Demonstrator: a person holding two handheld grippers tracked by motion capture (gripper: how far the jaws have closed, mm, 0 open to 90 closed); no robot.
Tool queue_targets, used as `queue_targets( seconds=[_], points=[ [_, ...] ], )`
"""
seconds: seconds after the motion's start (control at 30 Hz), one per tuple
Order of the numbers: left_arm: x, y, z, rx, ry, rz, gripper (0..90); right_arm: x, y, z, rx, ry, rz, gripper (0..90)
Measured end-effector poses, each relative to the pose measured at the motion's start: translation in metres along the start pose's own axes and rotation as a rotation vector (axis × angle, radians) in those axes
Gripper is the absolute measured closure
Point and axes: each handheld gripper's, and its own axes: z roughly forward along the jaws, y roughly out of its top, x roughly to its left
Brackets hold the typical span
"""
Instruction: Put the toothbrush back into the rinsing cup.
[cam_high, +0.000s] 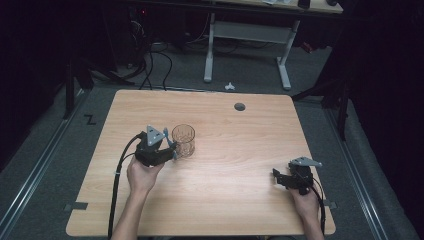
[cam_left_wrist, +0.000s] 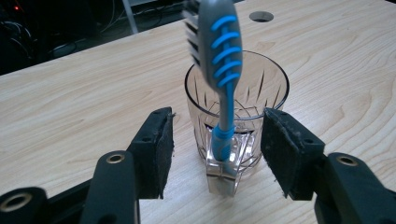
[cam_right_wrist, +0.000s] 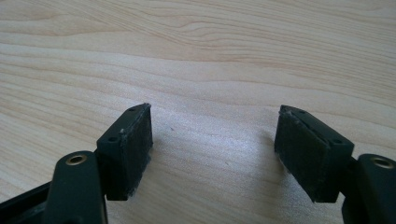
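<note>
Toothbrush (cam_left_wrist: 224, 60) stands head-up in the glass (cam_left_wrist: 243, 116) at desk (cam_high: 240, 150) centre-left. Left tool (cam_left_wrist: 215, 149) wide, jaws flanking the glass, touching nothing. Probably just released or about to grip; next, close or withdraw. Right tool (cam_right_wrist: 212, 154) wide, idle, well apart.

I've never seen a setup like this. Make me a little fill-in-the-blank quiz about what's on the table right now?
1. The grey toothbrush with blue ribs leans against a clear cut-pattern drinking ____.
2. The left gripper has its jaws spread to either side of the toothbrush, so it is ____.
3. Between the jaws of the right gripper lies nothing but the light wooden ____.
4. In the high view, the glass stands on the person's ____ side of the table.

Missing words: glass; open; table; left
</note>
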Motion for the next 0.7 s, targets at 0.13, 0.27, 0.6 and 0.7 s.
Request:
queue_targets(
  seconds=[0.13,0.27,0.6,0.7],
  points=[
    [0.001,0.000,-0.004,-0.001,-0.001,0.001,44.2,0.000,0.000,0.000,0.001,0.001,0.000,28.3],
    [0.001,-0.001,-0.005,-0.004,-0.004,-0.003,43.8,0.000,0.000,0.000,0.001,0.001,0.000,28.2],
    [0.004,-0.008,-0.011,-0.010,-0.007,-0.032,43.5,0.000,0.000,0.000,0.001,0.001,0.000,28.2],
    [0.005,-0.009,-0.014,-0.013,-0.005,-0.037,43.4,0.000,0.000,0.000,0.001,0.001,0.000,28.2]
  ],
)
